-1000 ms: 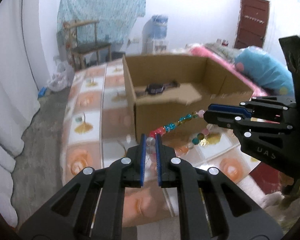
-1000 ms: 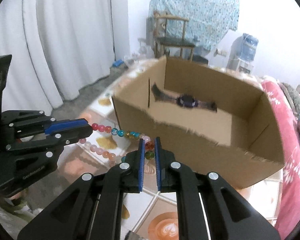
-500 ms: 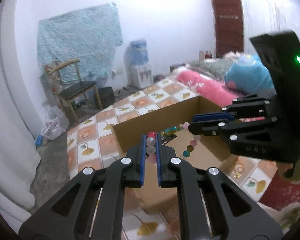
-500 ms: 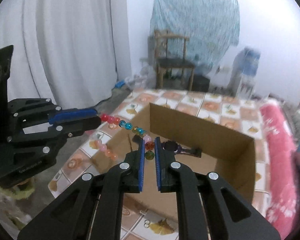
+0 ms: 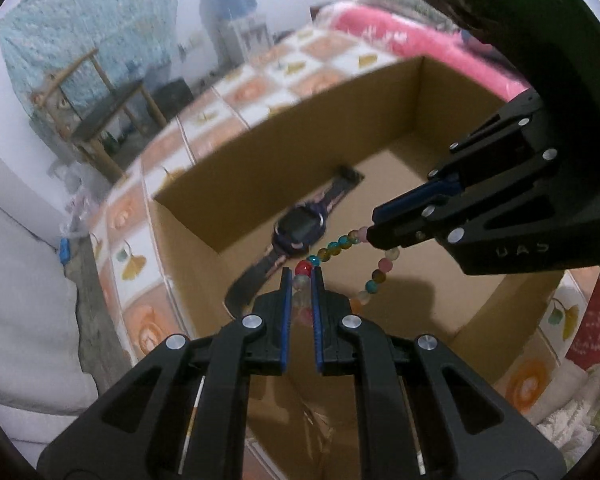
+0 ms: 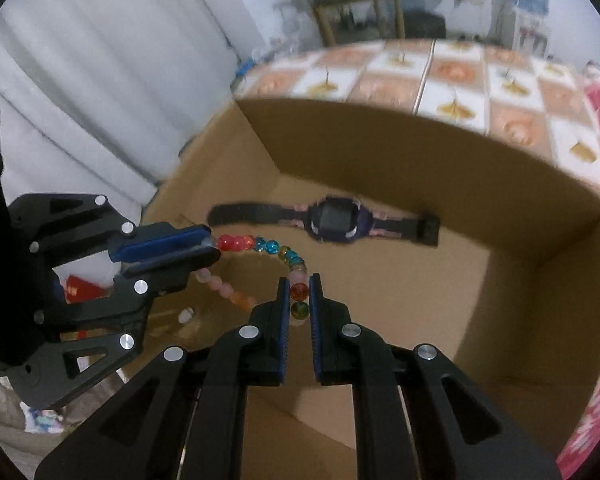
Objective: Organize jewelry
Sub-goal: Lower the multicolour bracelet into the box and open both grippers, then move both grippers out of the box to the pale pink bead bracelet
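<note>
A bracelet of coloured beads [image 5: 342, 242] [image 6: 274, 250] hangs between both grippers over the open cardboard box [image 5: 300, 120] [image 6: 520, 264]. My left gripper [image 5: 301, 276] is shut on one end of it; it shows in the right wrist view [image 6: 210, 246] at the left. My right gripper [image 6: 299, 282] is shut on the other end and shows in the left wrist view [image 5: 374, 230] at the right. A dark purple digital watch [image 5: 298, 230] [image 6: 334, 224] lies flat on the box floor below the beads.
The box stands on a bed with an orange and white patterned cover [image 5: 260, 72] [image 6: 440, 76]. A pink blanket [image 5: 400, 28] lies beyond it. A wooden chair [image 5: 100, 120] and white curtains [image 6: 80, 80] stand farther off.
Both grippers carried the bracelet from in front of the box, up over its rim, and tilted down over its inside. The watch now lies right under the beads.
</note>
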Demonstrator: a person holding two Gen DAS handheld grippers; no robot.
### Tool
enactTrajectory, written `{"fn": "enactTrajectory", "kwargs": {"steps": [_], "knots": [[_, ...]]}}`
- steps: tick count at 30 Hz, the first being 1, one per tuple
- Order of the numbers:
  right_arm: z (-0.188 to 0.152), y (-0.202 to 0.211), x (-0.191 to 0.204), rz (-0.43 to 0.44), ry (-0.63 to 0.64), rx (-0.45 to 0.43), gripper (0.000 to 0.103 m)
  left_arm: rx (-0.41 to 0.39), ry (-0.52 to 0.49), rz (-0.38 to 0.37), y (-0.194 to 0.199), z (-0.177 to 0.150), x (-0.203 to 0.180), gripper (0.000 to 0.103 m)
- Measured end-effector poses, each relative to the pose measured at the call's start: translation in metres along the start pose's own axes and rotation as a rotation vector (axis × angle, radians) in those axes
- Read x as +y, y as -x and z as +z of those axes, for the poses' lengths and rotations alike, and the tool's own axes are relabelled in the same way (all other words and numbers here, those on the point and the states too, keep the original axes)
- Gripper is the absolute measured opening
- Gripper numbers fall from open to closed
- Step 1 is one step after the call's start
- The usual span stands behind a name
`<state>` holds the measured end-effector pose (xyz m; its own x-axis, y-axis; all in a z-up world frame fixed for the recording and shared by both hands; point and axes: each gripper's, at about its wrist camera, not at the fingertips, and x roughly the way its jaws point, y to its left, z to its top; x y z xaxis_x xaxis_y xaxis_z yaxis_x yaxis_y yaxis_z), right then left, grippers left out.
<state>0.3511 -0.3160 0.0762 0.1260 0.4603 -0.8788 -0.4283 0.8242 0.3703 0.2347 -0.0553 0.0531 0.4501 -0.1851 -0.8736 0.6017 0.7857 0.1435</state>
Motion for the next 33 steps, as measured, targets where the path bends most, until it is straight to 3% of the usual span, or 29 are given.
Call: {"fn": "enactTrajectory", "kwargs": {"steps": [9,11,14,22,27,30,33], "knots": [[0.003,-0.033,-0.011,0.027,-0.061,0.135,0.010,0.138,0.019,0.020,-0.028,0.004,0.011,0.009],[0.002,-0.031,-0.015,0.036,-0.084,0.125,0.011,0.137,0.034,0.017,-0.029,0.002,0.015,0.009],[-0.002,-0.026,-0.019,0.022,-0.096,0.103,0.029,0.122,0.045,0.032,-0.027,0.000,0.016,0.009],[-0.006,0.014,-0.028,0.018,-0.102,-0.033,0.033,0.002,0.128,0.025,0.017,-0.006,0.028,0.011],[-0.027,0.076,-0.010,0.051,-0.043,-0.197,0.052,-0.133,0.172,0.030,0.069,-0.025,0.030,0.042],[-0.049,0.107,0.008,0.100,0.010,-0.277,0.053,-0.203,0.197,0.044,0.100,-0.047,0.027,0.056],[-0.083,0.135,0.021,0.179,0.062,-0.339,0.054,-0.251,0.241,0.044,0.121,-0.078,0.021,0.061]]}}
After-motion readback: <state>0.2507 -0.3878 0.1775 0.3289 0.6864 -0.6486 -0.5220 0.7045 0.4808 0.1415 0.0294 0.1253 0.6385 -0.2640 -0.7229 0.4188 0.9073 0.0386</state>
